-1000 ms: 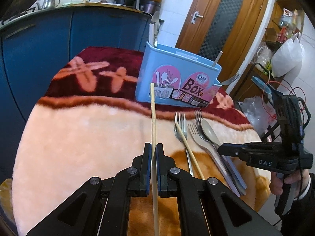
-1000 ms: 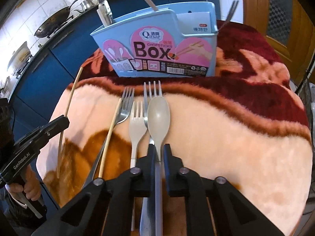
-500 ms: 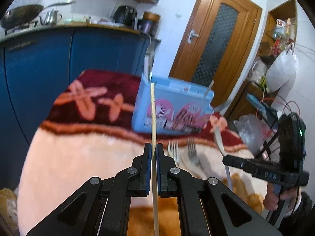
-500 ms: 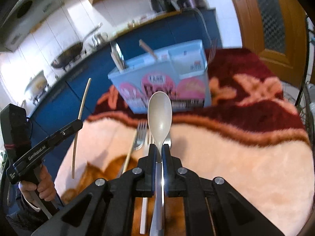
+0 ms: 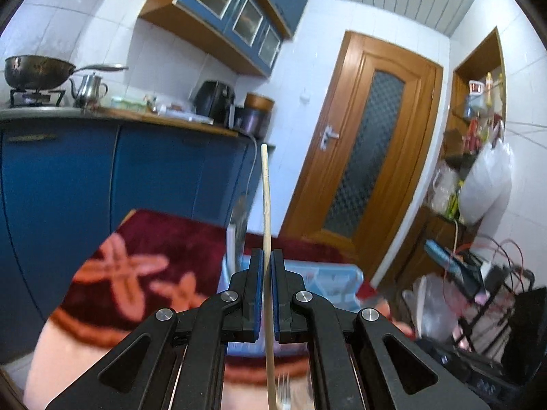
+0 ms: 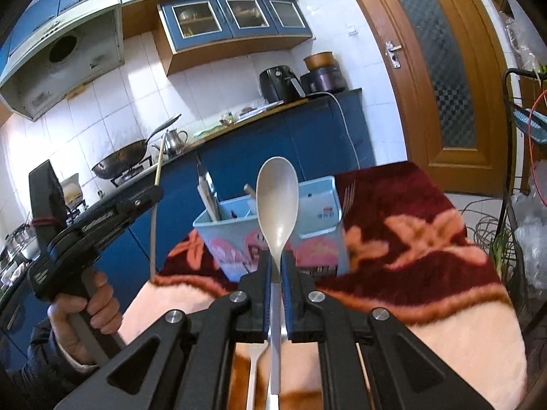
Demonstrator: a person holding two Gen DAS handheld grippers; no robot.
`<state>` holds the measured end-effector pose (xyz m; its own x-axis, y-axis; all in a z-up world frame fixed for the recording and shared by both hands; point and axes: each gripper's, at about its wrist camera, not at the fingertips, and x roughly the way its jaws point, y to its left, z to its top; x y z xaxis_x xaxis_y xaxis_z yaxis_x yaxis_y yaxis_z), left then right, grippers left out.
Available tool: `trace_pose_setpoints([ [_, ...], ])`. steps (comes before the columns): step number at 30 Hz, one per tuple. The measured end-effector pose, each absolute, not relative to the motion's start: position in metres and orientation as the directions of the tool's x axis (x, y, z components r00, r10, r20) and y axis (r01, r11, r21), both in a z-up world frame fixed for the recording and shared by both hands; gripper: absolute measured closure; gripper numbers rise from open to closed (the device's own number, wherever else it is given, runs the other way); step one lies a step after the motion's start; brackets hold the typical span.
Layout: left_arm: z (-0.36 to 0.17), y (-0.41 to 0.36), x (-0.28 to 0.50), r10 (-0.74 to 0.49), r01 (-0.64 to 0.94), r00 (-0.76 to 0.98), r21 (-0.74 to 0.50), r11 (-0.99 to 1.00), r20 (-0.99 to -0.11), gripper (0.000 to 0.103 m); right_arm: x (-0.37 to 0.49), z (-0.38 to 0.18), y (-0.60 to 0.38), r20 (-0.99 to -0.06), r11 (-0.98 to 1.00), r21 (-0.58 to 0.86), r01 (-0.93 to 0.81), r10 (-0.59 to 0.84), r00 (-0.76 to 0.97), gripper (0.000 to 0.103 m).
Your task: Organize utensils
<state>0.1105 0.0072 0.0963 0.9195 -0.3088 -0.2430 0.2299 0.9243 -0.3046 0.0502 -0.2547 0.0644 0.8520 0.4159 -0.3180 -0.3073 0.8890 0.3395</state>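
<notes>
My left gripper is shut on a wooden chopstick and holds it upright above the table. It also shows in the right wrist view, with the chopstick pointing up. My right gripper is shut on a grey spoon, bowl up, lifted off the blanket. The light blue utensil box stands behind the spoon on the dark red part of the blanket; it holds several utensils. In the left wrist view the box is just beyond my fingers, blurred.
Forks lie on the fluffy peach blanket under my right gripper. Blue kitchen cabinets with a wok and kettle stand behind the table. A wooden door and a cluttered rack are to the right.
Both grippers have risen and tilted up, lifting the chopstick and the spoon off the blanket. The box has dropped lower in both views.
</notes>
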Motion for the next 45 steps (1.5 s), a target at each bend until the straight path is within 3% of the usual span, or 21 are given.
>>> trace_pose_setpoints([
  [12,0.109,-0.008,0.162,-0.198,0.169,0.977,-0.277,0.946,-0.078,0.099,0.085,0.085,-0.264,-0.260,0.896,0.321,-0.307,0.396,0.881,0.095],
  [26,0.081,-0.021,0.180,-0.131,0.110,0.988,-0.222,0.969,-0.080,0.099,0.139,0.106,-0.258,-0.129,0.933,0.251,-0.258,0.297,0.946,0.095],
  [39,0.071,-0.026,0.179,-0.137,0.116,0.986,-0.207,0.971,-0.091,0.099,0.160,0.080,-0.237,-0.188,0.952,0.164,-0.258,0.287,0.939,0.094],
  [40,0.071,-0.026,0.179,-0.138,0.117,0.986,-0.209,0.971,-0.092,0.099,0.161,0.079,-0.235,-0.194,0.951,0.165,-0.263,0.292,0.936,0.093],
  [42,0.070,-0.026,0.178,-0.140,0.118,0.986,-0.214,0.970,-0.094,0.097,0.160,0.078,-0.234,-0.198,0.949,0.166,-0.267,0.298,0.934,0.079],
  [45,0.071,-0.027,0.177,-0.139,0.116,0.986,-0.211,0.971,-0.096,0.082,0.158,0.077,-0.234,-0.192,0.948,0.164,-0.274,0.303,0.933,0.075],
])
